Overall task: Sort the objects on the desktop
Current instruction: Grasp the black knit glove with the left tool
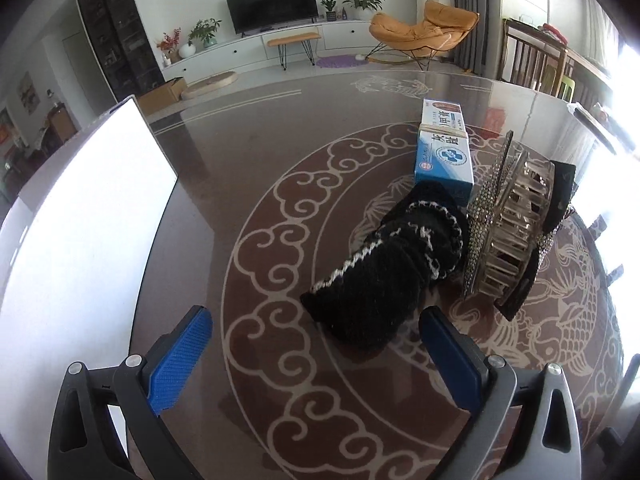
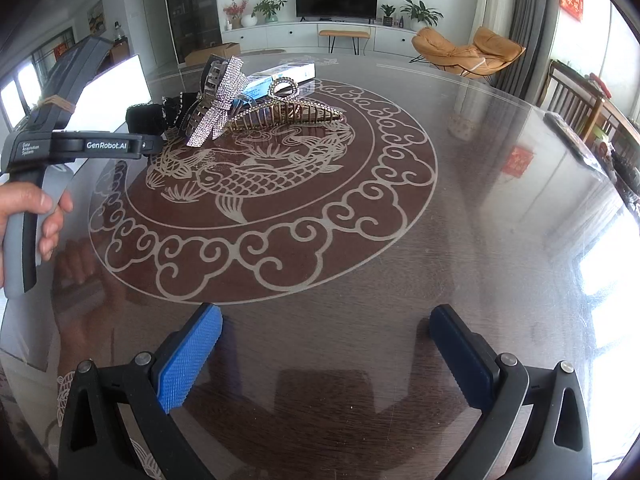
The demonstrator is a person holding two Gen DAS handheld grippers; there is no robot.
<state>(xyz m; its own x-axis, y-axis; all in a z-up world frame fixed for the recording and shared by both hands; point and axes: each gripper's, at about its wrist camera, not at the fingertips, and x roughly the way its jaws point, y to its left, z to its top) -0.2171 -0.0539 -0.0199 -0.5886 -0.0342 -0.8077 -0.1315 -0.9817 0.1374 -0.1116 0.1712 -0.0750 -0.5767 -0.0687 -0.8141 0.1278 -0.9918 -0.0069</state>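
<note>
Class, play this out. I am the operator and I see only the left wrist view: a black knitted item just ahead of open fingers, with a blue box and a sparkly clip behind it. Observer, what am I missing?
Observer: Beside the rhinestone bow clip lies a second one, a gold claw clip.
Operator: Where is the other gripper?
Observer: The right gripper hangs open over the glass table, nearer the camera than the objects and holding nothing.
Operator: Who holds my tool?
Observer: A hand grips the handle of the left gripper.
</note>
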